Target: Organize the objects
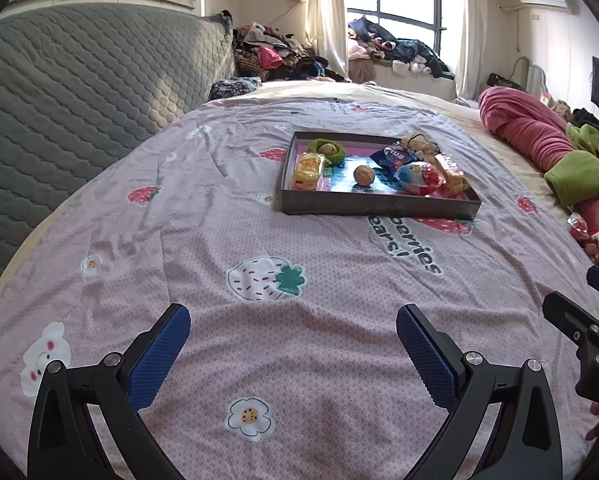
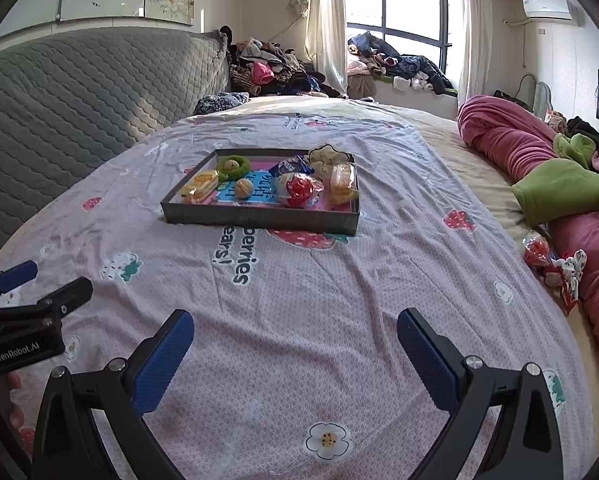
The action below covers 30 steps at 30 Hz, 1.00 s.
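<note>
From the left wrist we see our left tongs point(image 1: 293, 354) spread wide and holding nothing above the pink strawberry-print bedsheet point(image 1: 219, 240). Ahead sits the dark tray point(image 1: 379, 205), holding a walnut point(image 1: 364, 175), a yellow snack packet point(image 1: 308, 171), a green ring point(image 1: 326, 149) and a red-and-white wrapped egg point(image 1: 419, 179). The right tongs show partly at the right edge.

From the right wrist our right tongs point(image 2: 295, 356) also gape wide, empty, over the sheet. The tray lies ahead, left of centre, and a red candy wrapper point(image 2: 551, 266) rests on the bed beside the pink blanket point(image 2: 511, 136).
</note>
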Each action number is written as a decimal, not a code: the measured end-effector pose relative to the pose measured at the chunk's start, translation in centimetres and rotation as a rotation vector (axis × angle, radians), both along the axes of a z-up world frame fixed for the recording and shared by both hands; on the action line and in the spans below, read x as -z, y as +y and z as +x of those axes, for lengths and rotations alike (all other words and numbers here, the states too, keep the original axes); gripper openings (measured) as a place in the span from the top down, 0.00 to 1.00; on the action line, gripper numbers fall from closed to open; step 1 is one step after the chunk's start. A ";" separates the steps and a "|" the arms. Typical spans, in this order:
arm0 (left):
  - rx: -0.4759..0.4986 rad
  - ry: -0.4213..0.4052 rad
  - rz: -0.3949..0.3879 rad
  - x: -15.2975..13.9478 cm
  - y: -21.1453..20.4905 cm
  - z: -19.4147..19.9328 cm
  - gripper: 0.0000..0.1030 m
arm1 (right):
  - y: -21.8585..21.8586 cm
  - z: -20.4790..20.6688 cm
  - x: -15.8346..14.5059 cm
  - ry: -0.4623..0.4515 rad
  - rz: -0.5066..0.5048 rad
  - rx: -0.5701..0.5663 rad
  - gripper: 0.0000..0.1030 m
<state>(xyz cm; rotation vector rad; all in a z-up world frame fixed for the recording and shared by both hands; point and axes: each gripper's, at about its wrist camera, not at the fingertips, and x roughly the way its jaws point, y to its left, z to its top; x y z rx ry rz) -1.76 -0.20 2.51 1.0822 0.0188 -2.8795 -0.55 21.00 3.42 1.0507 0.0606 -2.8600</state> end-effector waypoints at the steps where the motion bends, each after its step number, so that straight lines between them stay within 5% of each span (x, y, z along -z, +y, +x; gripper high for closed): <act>1: 0.001 -0.002 -0.001 0.2 0.0 -0.1 0.00 | 0.1 -0.1 0.2 -0.002 -0.002 -0.001 0.01; 30: 0.000 -0.018 0.002 3.7 -0.4 -1.8 0.00 | 1.9 -1.1 4.4 -0.028 -0.011 0.028 0.01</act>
